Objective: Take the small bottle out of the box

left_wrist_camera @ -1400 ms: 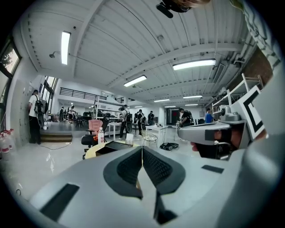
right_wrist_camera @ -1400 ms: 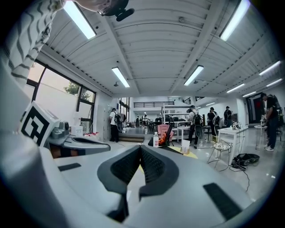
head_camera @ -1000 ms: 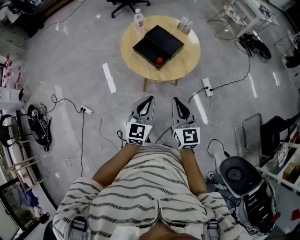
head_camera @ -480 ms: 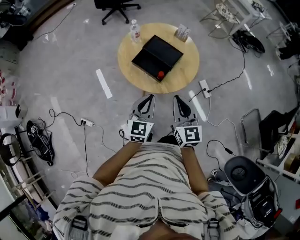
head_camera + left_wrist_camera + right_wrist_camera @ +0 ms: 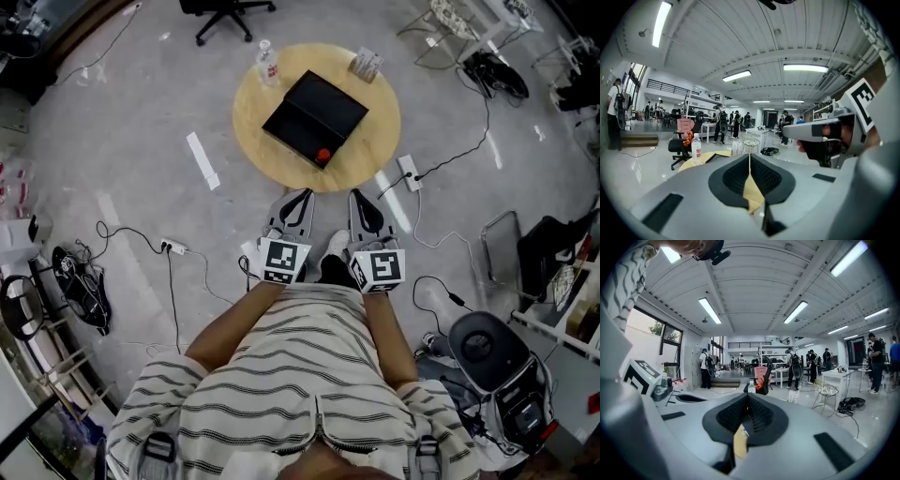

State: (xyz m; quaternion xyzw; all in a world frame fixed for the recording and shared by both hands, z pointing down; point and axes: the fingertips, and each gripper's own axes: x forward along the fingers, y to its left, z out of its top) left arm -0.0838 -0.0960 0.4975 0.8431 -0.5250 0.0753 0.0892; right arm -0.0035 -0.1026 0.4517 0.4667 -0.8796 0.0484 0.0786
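The black box (image 5: 314,114) lies open on the round wooden table (image 5: 375,122) ahead of me. Near its front edge sits a small red-topped thing (image 5: 322,156), likely the small bottle. My left gripper (image 5: 298,197) and right gripper (image 5: 362,199) are side by side just short of the table's near rim, both pointing at it. Both are shut with nothing between the jaws. In the left gripper view the shut left gripper (image 5: 749,157) covers most of the table (image 5: 710,157). In the right gripper view the right gripper (image 5: 748,398) hides the box.
A clear water bottle (image 5: 267,64) and a small white pack (image 5: 367,64) stand at the table's far side. An office chair (image 5: 225,9) is beyond it. A power strip (image 5: 410,172) with cables, a white floor strip (image 5: 202,160) and a dark stool (image 5: 483,349) surround me.
The table has drawn closer to both grippers in the head view as I walked toward it. The grippers kept their pose, side by side and shut.
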